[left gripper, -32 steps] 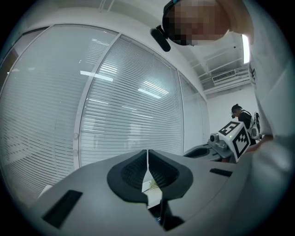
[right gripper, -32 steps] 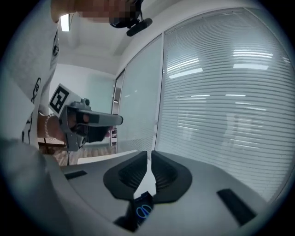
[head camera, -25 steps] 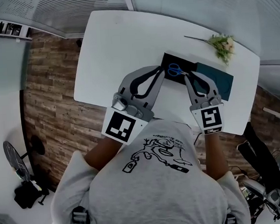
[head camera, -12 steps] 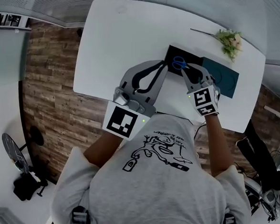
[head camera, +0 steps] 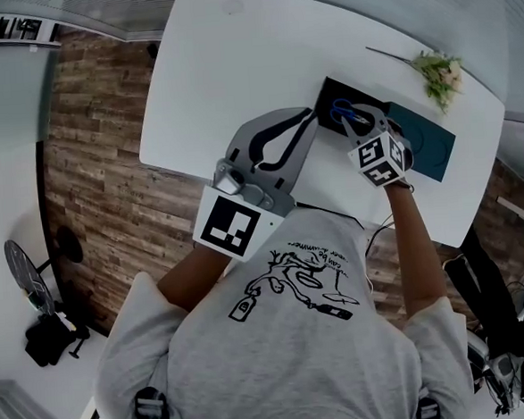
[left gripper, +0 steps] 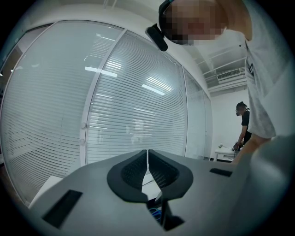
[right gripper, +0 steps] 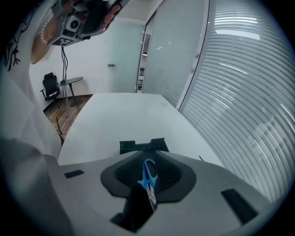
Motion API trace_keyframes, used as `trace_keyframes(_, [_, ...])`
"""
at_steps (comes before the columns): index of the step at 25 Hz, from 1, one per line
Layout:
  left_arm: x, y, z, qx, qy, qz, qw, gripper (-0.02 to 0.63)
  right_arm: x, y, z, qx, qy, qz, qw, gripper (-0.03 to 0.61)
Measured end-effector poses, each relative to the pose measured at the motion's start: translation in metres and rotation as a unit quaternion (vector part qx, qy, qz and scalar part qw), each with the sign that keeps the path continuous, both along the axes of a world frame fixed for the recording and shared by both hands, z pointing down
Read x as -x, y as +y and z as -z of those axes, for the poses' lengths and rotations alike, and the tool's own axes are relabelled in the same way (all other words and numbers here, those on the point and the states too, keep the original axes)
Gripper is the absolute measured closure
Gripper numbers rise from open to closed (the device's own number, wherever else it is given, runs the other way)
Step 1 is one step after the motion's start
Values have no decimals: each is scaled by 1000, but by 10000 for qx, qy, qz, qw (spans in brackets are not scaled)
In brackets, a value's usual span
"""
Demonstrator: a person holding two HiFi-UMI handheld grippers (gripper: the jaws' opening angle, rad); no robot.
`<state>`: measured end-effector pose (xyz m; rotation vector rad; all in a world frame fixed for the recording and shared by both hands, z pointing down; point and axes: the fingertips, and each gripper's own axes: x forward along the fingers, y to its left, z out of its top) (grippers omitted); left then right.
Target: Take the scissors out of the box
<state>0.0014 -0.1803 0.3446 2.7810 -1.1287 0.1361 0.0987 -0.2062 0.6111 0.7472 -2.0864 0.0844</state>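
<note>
Blue-handled scissors (head camera: 346, 111) hang over the open black box (head camera: 334, 92) on the white table. My right gripper (head camera: 352, 122) is shut on the scissors. In the right gripper view they (right gripper: 148, 179) stand upright between the closed jaws of that gripper (right gripper: 144, 162), blades pointing back at the camera, and the black box (right gripper: 138, 146) lies just beyond the tips. My left gripper (head camera: 310, 114) is shut on nothing, its tips at the box's left edge. In the left gripper view the left gripper (left gripper: 147, 160) points up at the window blinds.
A dark teal lid (head camera: 426, 144) lies right of the box. A small bunch of flowers (head camera: 440, 68) rests near the table's far right edge. The white tabletop (head camera: 234, 72) stretches bare to the left. A person stands far off (left gripper: 243, 124).
My right gripper has moved forward over the box and tipped up steeply, and the scissors are now up between its jaws. The left gripper has hardly shifted.
</note>
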Motion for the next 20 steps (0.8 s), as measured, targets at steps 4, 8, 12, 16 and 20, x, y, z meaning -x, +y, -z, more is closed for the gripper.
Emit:
trace_keyframes(4, [4, -1, -2, 32, -19, 32, 10000, 588, 3, -5, -21, 173, 205, 194, 9995, 488])
trace_keyframes(8, [8, -2, -5, 73, -28, 60, 10000, 588, 5, -7, -43, 380, 452, 383, 9975, 482])
trace_keyframes(12, [10, -2, -10, 128, -44, 71, 9999, 588, 4, -9, -62, 527, 647, 516, 9952, 482])
trace_keyframes(16, [15, -3, -13, 200, -40, 123, 9997, 588, 6, -10, -71, 633, 736, 617, 9934, 475])
trace_keyframes(20, [18, -4, -18, 253, -50, 157, 9995, 588, 6, -8, -80, 739, 796, 711, 9915, 472])
